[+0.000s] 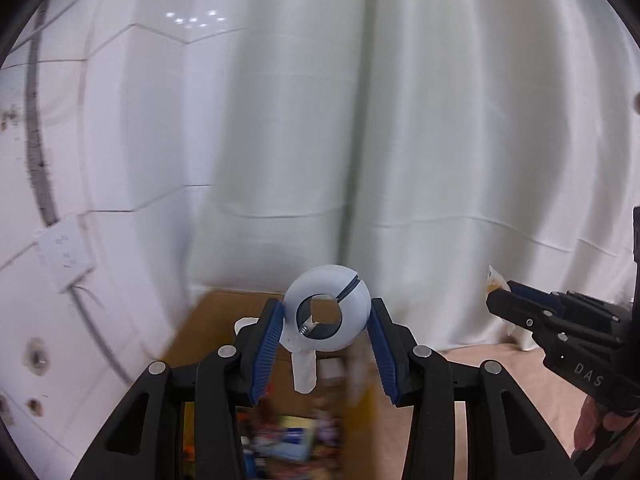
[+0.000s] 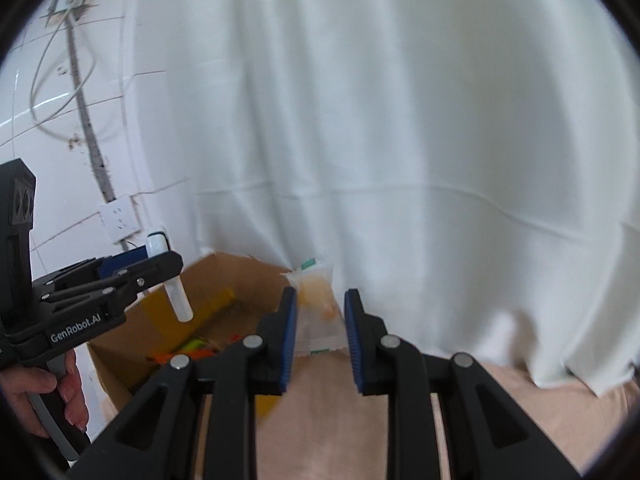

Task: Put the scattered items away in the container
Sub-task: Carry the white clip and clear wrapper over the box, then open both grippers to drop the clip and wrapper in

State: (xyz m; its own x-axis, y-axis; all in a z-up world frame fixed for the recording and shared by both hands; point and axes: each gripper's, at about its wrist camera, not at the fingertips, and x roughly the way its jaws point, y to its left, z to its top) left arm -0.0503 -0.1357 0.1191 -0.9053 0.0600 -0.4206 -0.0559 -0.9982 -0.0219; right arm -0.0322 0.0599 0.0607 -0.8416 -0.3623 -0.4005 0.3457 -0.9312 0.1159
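Note:
My left gripper [image 1: 326, 304] is shut on a white ring-headed gadget [image 1: 320, 286] with a short stem, held up over the open cardboard box [image 1: 224, 320]. Blurred colourful items [image 1: 288, 440] lie inside the box. In the right wrist view my right gripper [image 2: 321, 294] is shut on a clear packet with orange contents [image 2: 318, 280], raised just right of the box [image 2: 236, 276]. That view also has the left gripper [image 2: 168, 258] with the gadget's stem [image 2: 180, 300] hanging below it. The right gripper [image 1: 496, 300] and its packet [image 1: 493, 278] appear at the left wrist view's right edge.
A white curtain [image 2: 400, 140] hangs behind the box. A tiled wall with a socket [image 2: 118, 220] and loose cable [image 2: 60, 100] stands at left. A beige cloth surface [image 2: 320, 420] spreads under the grippers. A person's hand [image 2: 36, 392] holds the left gripper's handle.

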